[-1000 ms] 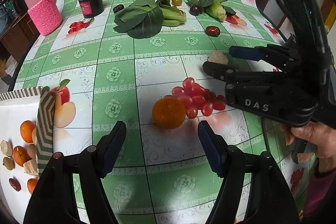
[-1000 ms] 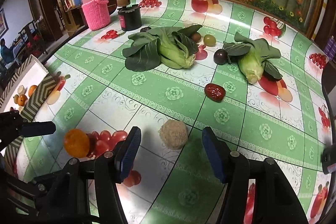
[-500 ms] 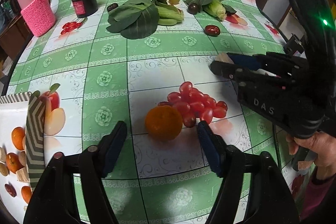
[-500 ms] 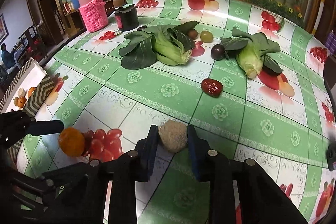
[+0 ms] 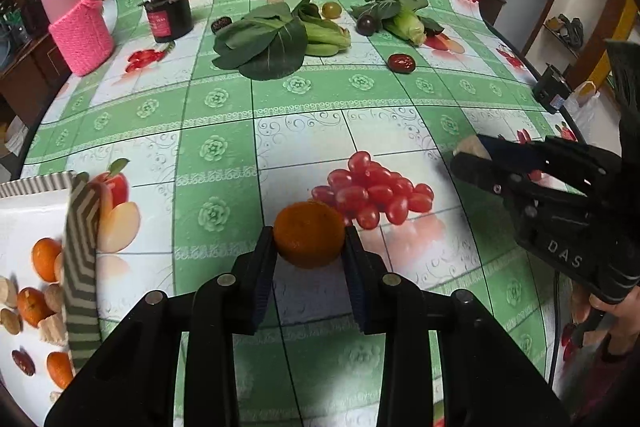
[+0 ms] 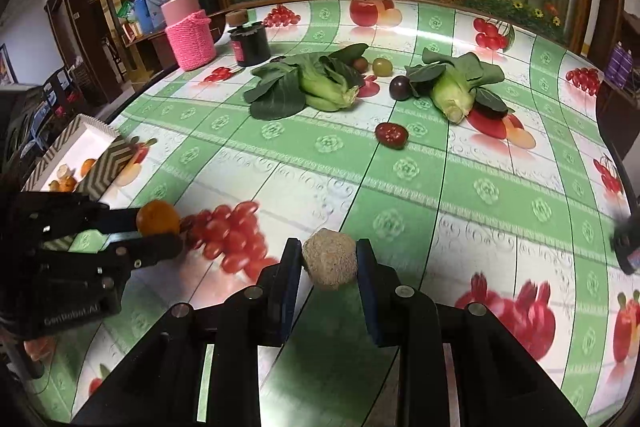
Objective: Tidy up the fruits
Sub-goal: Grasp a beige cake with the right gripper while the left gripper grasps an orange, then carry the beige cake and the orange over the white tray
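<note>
Green-checked oilcloth with printed fruit is covering the table point(image 5: 224, 107), and a flower mural is running along behind it. Near its front edge the left gripper point(image 5: 309, 251) is clamping an orange point(image 5: 309, 239), its jaws having just been closing onto the fruit's sides. The orange is round, so no long axis or pointing direction is showing. Beside it the right gripper point(image 6: 329, 265) is pinching a rough tan ball point(image 6: 330, 261), equally round. At the left a white tray point(image 5: 28, 203) is holding more oranges and nuts. Farther back, two bok choy point(image 6: 320, 87) are lying with stems pointing toward the cameras.
</note>
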Available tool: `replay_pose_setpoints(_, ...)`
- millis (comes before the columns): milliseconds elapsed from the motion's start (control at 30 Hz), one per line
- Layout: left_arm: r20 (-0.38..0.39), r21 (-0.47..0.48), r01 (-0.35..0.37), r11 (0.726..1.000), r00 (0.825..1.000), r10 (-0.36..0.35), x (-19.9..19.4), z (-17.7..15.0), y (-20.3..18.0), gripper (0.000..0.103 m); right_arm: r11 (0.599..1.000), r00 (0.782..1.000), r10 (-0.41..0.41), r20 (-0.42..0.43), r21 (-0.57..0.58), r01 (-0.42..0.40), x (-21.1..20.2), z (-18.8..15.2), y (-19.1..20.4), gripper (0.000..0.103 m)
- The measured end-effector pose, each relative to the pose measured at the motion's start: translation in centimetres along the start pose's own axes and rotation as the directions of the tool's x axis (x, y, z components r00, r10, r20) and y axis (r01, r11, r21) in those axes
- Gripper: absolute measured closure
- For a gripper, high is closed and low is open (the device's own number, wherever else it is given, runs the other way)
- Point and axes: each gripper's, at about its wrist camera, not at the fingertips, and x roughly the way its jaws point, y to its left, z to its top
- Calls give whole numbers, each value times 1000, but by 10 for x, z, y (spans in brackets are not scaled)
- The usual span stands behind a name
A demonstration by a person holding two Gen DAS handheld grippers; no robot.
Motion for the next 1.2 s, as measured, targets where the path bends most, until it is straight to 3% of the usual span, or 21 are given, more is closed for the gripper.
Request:
replay_pose_setpoints(467,67,-13,-42,999,997,43,-44,-37,16,73,999,999,38,4,-24,-38,-27,-27,53,75)
replay_pose_setpoints(1200,115,-114,-131,985,983,144,-91,-83,87,73,981,991,137,0,-139,-136,-31,-21,159,75)
